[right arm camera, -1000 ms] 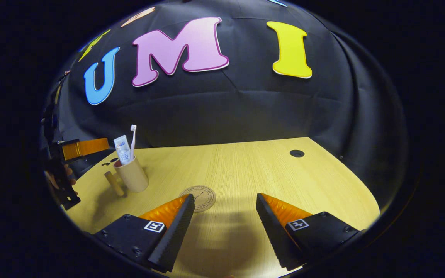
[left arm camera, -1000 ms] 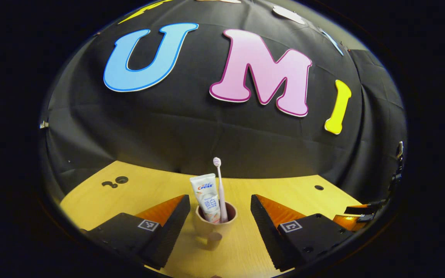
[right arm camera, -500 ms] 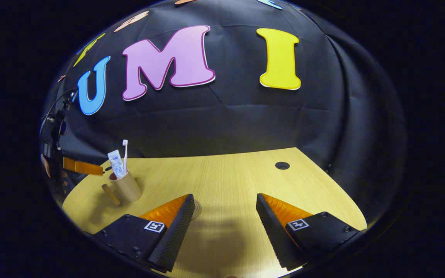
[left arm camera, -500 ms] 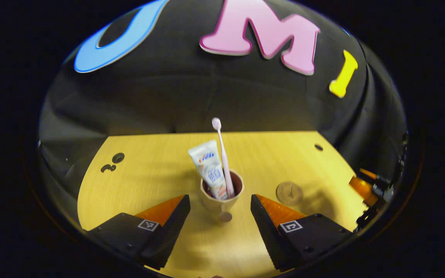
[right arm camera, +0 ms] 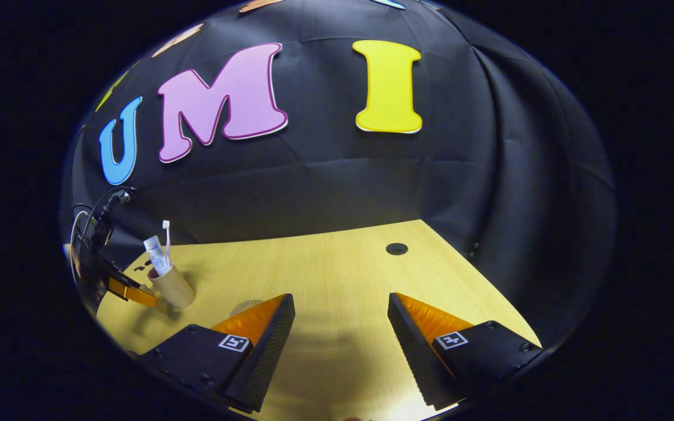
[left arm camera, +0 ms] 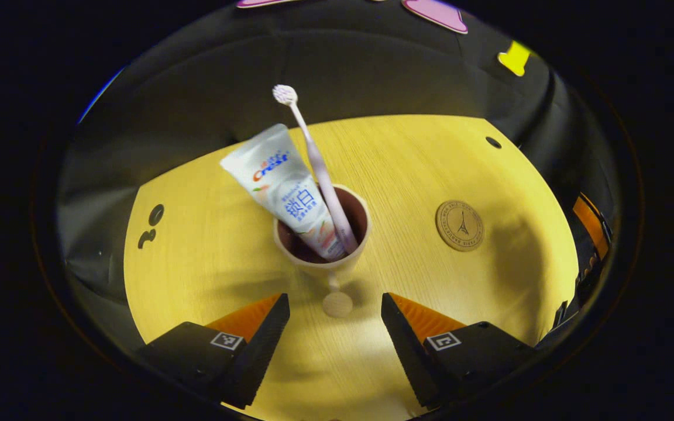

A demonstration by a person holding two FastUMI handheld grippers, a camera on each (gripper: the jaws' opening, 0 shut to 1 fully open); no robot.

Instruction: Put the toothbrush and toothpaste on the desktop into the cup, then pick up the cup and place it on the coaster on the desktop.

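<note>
Left gripper view, cup: tan cup (left arm camera: 320, 234) upright on the wooden desktop (left arm camera: 208, 245), just beyond the fingertips, its peg-like handle (left arm camera: 337, 301) pointing at the camera.
Left gripper view, contents: toothpaste (left arm camera: 287, 190) and toothbrush (left arm camera: 313, 164) both already in the cup, leaning up and to the left, bristles at the top.
Left gripper view, gripper: left gripper (left arm camera: 335, 310) spread wide, nothing between the fingers, handle lying in the gap, neither finger touching it.
Left gripper view, coaster: round brown coaster (left arm camera: 459, 225) flat on the desktop, right of the cup and clearly apart from it.
Left gripper view, writing: tube carries printed lettering and characters; coaster shows a small tower emblem ringed by text too fine to make out.
Right gripper view, gripper: right gripper (right arm camera: 341, 327) also spread wide and empty, low over the near desktop.
Right gripper view, cup: small at the far left (right arm camera: 172, 286), tube (right arm camera: 155, 254) and brush (right arm camera: 167, 240) standing in it, left gripper's finger (right arm camera: 132, 292) close by its near side.
Right gripper view, coaster: part of its edge (right arm camera: 246, 306) peeking past the left fingertip.
Step in hand: probably the pickup; loading looks done.
Doing it well: centre on the handle or cup wall, close squarely and firmly, lift straight up, keep the cup level so the leaning tube and brush stay in, carry right, lower flat onto the coaster's centre before letting go.
Risk: a glancing close likely to tip the cup.
</note>
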